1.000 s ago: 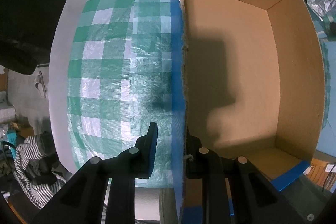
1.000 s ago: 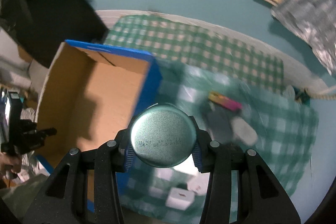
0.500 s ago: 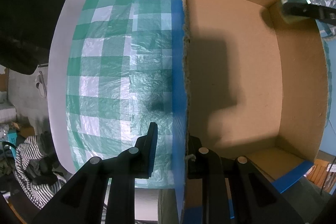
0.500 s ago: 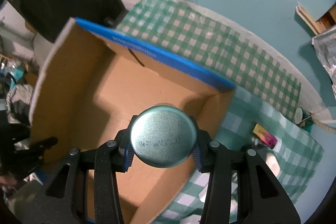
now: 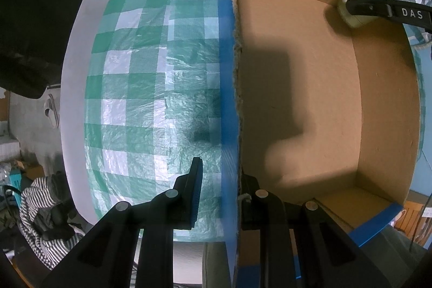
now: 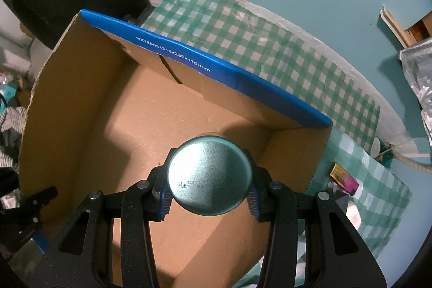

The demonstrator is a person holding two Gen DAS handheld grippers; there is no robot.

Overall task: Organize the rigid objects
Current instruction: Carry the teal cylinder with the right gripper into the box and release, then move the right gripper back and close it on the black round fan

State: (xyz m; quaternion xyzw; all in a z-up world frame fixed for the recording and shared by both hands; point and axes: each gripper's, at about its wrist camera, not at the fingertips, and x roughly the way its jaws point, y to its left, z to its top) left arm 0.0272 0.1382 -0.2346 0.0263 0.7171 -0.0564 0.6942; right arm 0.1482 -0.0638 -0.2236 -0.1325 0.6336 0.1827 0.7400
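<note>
A cardboard box (image 6: 151, 126) with blue outer faces is sitting on a desk (image 5: 75, 88) covered by a green-and-white checked cloth (image 5: 151, 77). The right tool (image 6: 209, 193) is grasping a round metal can (image 6: 210, 176), its blue pads pressing both sides. A second ago the can was hovering over the cloth beside the box; now it is hanging inside the box opening, above the bare cardboard floor near the far corner. In the left view the can (image 5: 356, 10) is showing at the upper right, just inside the box wall, where it was absent a second ago. This suggests the first item is about to be set down and let go.

The left tool (image 5: 220, 185) is clenching the near box wall between its fingers, apparently steadying it, and has not shifted.

White print on the blue rim is reading "WXYZA06 (315x230x115)mm". The right tool's finger is bearing the letters "DAS". Faint stamped characters on the can's end are too blurred to read. Small items are lying on the cloth to the right of the box.
</note>
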